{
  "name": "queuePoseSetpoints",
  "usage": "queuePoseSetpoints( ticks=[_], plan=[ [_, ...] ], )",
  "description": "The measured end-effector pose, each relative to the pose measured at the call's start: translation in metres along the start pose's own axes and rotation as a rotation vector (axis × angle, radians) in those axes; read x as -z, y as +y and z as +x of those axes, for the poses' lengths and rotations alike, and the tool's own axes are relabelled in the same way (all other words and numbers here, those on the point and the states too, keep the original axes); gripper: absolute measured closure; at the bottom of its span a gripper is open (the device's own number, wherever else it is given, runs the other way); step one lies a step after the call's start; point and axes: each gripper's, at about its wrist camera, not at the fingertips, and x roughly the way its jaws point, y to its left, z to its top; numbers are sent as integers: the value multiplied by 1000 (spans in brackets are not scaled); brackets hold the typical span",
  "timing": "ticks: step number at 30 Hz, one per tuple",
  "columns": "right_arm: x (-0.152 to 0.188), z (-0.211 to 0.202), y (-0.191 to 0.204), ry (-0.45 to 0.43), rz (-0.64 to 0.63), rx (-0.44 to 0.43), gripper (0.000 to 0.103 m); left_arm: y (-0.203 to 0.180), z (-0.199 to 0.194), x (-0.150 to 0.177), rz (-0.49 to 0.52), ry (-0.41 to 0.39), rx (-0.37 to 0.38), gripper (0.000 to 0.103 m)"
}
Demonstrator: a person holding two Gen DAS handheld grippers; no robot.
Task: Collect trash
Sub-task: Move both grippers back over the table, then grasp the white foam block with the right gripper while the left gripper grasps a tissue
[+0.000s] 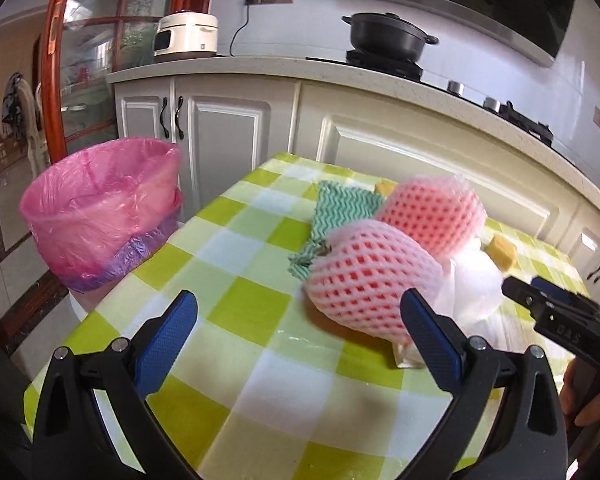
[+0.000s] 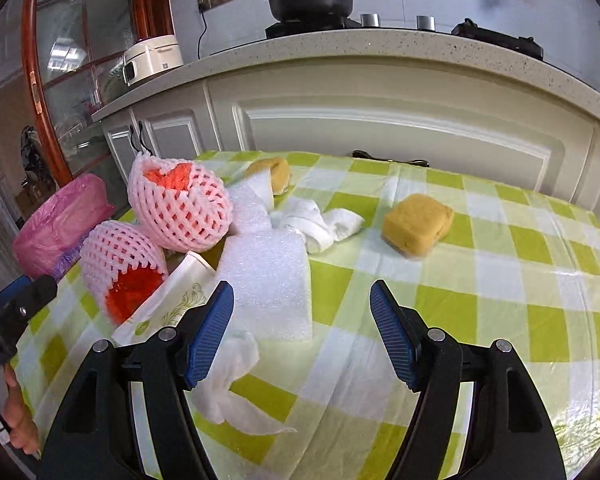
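A bin lined with a pink bag [image 1: 100, 212] stands off the table's left edge. On the checked tablecloth [image 1: 236, 304] lie two pink foam fruit nets [image 1: 374, 276] [image 2: 180, 208], a white foam sheet [image 2: 268, 280], crumpled white tissues [image 2: 320, 222], a paper cup on its side [image 2: 168, 304], a green wavy cloth [image 1: 340, 208] and yellow sponges [image 2: 418, 224]. My left gripper [image 1: 300, 316] is open, its right finger beside the nearer net. My right gripper [image 2: 302, 308] is open over the foam sheet's edge, with nothing pressed between its pads.
White kitchen cabinets [image 1: 228, 128] run close behind the table, with a rice cooker [image 1: 186, 36] and a black pot [image 1: 388, 36] on the counter. A glass door with a red wooden frame [image 1: 56, 60] stands at the left. A hand [image 2: 18, 420] shows at the edge.
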Motion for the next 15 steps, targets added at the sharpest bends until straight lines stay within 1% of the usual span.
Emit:
queuePoseSetpoints(
  ticks=[1,4,8,14,15],
  plan=[
    [0,2,4,0,-9,-5,31,-1,0,1,9,0,-5,5],
    [-1,6,18,-1,-47,-8,28,1,1,1,9,1,-7,5],
    [-2,22,30,32,-101,43,28,7,3,0,-9,8,-10,5],
    [-1,45,29,85,-111,58,29,7,9,0,-8,28,-3,5],
    [-1,45,28,84,-106,56,30,6,10,-1,-7,30,0,5]
  ],
)
